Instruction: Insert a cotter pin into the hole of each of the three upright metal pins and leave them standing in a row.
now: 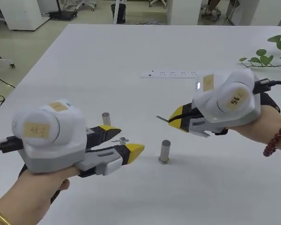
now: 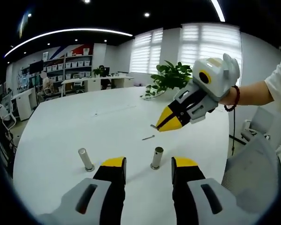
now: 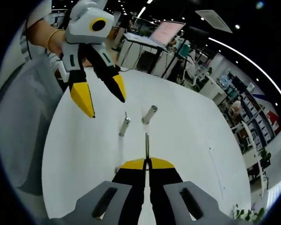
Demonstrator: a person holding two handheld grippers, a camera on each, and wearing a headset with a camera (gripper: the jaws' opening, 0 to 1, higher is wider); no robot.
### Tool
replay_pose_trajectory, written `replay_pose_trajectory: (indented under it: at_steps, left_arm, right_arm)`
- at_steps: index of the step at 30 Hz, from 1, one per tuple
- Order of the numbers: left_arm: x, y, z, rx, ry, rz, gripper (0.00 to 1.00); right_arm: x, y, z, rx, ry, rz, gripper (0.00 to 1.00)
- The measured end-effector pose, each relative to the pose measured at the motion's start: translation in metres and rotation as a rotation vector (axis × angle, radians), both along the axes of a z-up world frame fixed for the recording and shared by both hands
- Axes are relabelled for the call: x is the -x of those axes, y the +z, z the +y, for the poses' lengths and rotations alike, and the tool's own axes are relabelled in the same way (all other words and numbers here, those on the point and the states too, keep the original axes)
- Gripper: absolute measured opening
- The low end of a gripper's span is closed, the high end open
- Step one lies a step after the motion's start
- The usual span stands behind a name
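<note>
Three upright metal pins stand on the white table: one (image 1: 106, 118) at the back, one (image 1: 123, 140) in the middle with a thin wire across its top, and one (image 1: 165, 151) at the right. My left gripper (image 1: 122, 138) is open, with its yellow tips either side of the middle pin and above the table. My right gripper (image 1: 175, 119) is shut on a cotter pin (image 1: 163, 118) that sticks out past its tips, above and beyond the right pin. In the right gripper view the held cotter pin (image 3: 146, 143) points toward two pins (image 3: 125, 125) (image 3: 150, 114).
A loose cotter pin (image 2: 148, 138) lies on the table beyond the pins in the left gripper view. A white power strip (image 1: 171, 73) lies further back, and a green plant (image 1: 271, 51) hangs over the right edge. Office desks and chairs stand around the table.
</note>
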State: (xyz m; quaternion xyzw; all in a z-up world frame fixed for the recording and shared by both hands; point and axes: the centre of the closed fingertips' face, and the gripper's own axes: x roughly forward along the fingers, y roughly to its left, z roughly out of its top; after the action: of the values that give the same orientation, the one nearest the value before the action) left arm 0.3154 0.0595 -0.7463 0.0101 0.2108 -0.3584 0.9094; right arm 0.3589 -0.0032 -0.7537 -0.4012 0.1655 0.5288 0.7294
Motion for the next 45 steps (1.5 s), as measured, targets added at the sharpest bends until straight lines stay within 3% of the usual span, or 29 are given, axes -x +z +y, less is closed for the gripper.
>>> replay_pose_trajectory:
  at_steps: [7, 18, 23, 31, 35, 45]
  left_arm:
    - [0.001, -0.001, -0.006, 0.055, -0.004, 0.052, 0.32]
    - [0.005, 0.005, -0.016, 0.136, -0.021, 0.093, 0.21]
    - [0.008, 0.007, -0.02, 0.183, -0.029, 0.113, 0.15]
    - [0.011, 0.006, -0.023, 0.199, -0.035, 0.13, 0.08]
    - [0.012, 0.004, -0.024, 0.203, -0.037, 0.142, 0.04]
    - [0.013, 0.002, -0.023, 0.228, -0.029, 0.168, 0.01]
  right_arm:
    - [0.021, 0.004, 0.018, -0.008, 0.078, -0.015, 0.02]
    - [0.042, 0.002, 0.032, -0.005, 0.142, -0.018, 0.02]
    - [0.048, 0.002, 0.034, 0.01, 0.171, -0.04, 0.02]
    - [0.055, 0.0, 0.038, 0.012, 0.195, -0.055, 0.02]
    - [0.058, 0.0, 0.039, -0.003, 0.197, -0.04, 0.02]
    - [0.061, -0.001, 0.04, -0.003, 0.202, -0.041, 0.02]
